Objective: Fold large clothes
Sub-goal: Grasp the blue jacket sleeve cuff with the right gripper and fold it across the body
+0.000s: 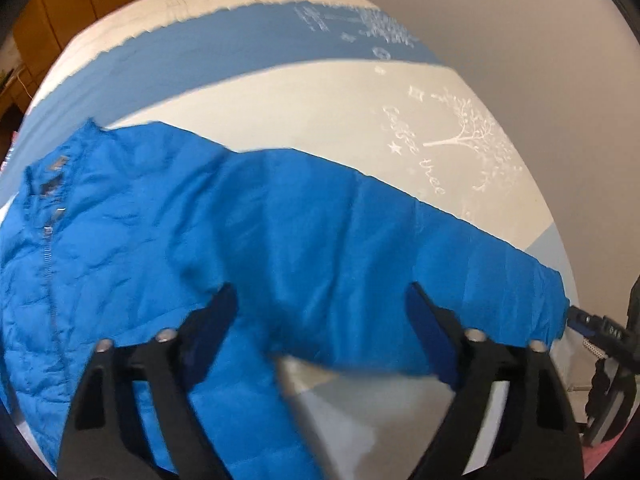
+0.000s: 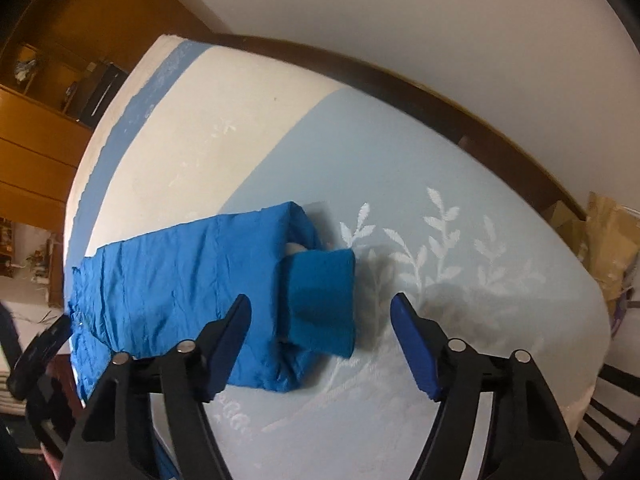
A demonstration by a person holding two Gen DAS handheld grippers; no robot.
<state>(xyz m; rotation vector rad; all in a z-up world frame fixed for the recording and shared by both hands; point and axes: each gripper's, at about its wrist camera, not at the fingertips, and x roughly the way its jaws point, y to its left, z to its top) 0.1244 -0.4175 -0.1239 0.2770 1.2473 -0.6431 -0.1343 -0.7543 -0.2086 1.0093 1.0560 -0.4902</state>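
Underneath, a bed point(image 2: 400, 168) is carrying a bedspread point(image 1: 304, 92) banded in white, mid blue and pale blue, with white leaf and tree prints, while wooden cabinets point(image 2: 36, 140) are lining the room's far side. Across it a crinkled, quilted blue jacket point(image 1: 168, 216) with a zip is lying, its sleeve point(image 2: 176, 280) stretching out to a ribbed cuff point(image 2: 324, 300). Both the left gripper point(image 1: 322, 316) and the right gripper point(image 2: 320, 320) are hovering spread wide over it, pinching nothing.

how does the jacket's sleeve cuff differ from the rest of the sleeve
The cuff is a darker, smoother-looking band; the sleeve is brighter blue and wrinkled. The cuff is narrower than the sleeve and sticks out of its open end. Both lie flat on the bed sheet.
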